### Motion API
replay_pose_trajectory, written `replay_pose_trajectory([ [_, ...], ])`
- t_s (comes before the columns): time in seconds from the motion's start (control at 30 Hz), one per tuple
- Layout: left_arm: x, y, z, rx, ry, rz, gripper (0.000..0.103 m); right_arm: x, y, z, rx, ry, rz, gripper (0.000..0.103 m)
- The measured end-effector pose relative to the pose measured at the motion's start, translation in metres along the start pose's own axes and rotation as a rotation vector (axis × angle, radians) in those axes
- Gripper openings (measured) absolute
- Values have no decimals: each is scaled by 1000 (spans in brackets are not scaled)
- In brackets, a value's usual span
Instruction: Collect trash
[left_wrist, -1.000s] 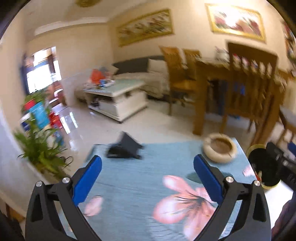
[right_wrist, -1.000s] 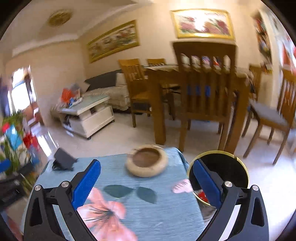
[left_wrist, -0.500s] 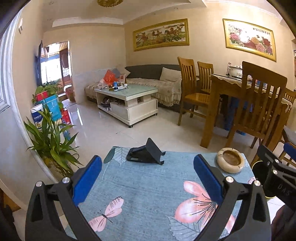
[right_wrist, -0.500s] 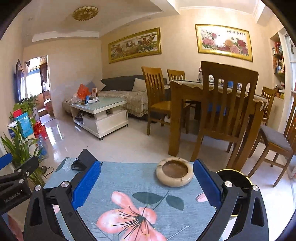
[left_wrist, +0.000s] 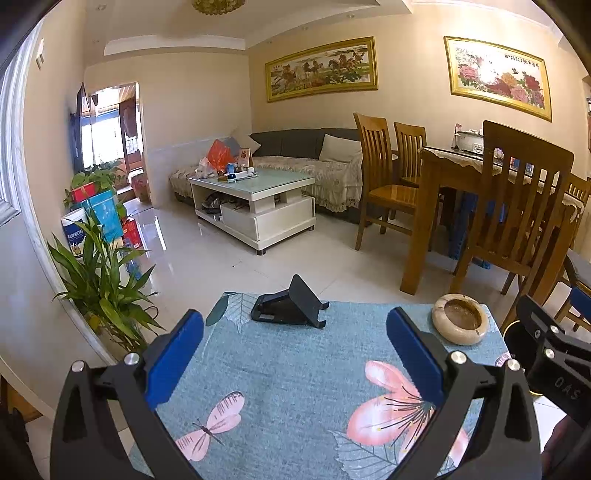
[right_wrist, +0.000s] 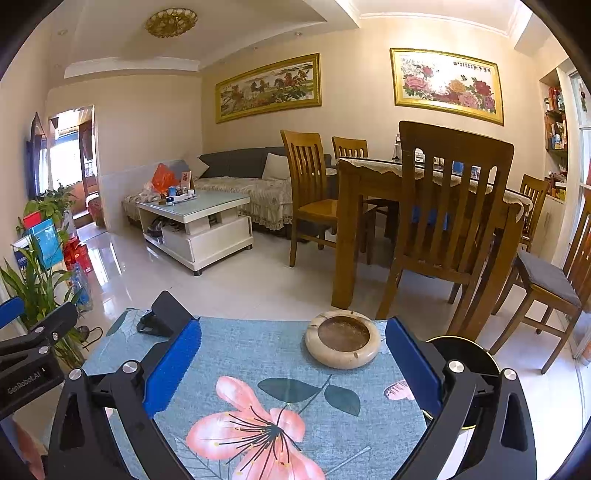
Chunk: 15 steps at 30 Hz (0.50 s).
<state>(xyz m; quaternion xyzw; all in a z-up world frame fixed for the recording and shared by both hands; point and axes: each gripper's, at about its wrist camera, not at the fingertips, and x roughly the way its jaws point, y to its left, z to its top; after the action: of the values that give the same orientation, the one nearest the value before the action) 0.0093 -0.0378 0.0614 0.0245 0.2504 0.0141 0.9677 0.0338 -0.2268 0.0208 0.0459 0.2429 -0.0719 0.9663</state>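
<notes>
Teal cloth w/ pink flower and butterfly print covers the table (left_wrist: 295, 369). Far left, off the table, a green potted plant (left_wrist: 99, 280) stands on the floor. Left claw (left_wrist: 295, 358) hovers over the near-left part of the cloth, blue pads wide apart, nothing between them. At the far edge, left of centre, a black folding phone stand (left_wrist: 290, 306) sits propped open. Right of it, near the far right corner, a round beige stone ashtray (right_wrist: 342, 344) rests on the cloth, well apart from the stand. Right claw (right_wrist: 293, 365) hangs over the near-right part, pads also spread wide, holding nothing; the ashtray shows between its fingers, not touched. Far right, just beside the table's edge and lower down, a black trash bin w/ gold rim (right_wrist: 463, 354), partly hidden by the right claw's finger; contents can't be made out.
</notes>
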Motion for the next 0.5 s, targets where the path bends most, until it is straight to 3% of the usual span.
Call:
replay_pose_trajectory([
  [0.5, -2, -4, -3, 9, -4, -8, 100, 1, -2, 0, 5, 3, 1, 99],
])
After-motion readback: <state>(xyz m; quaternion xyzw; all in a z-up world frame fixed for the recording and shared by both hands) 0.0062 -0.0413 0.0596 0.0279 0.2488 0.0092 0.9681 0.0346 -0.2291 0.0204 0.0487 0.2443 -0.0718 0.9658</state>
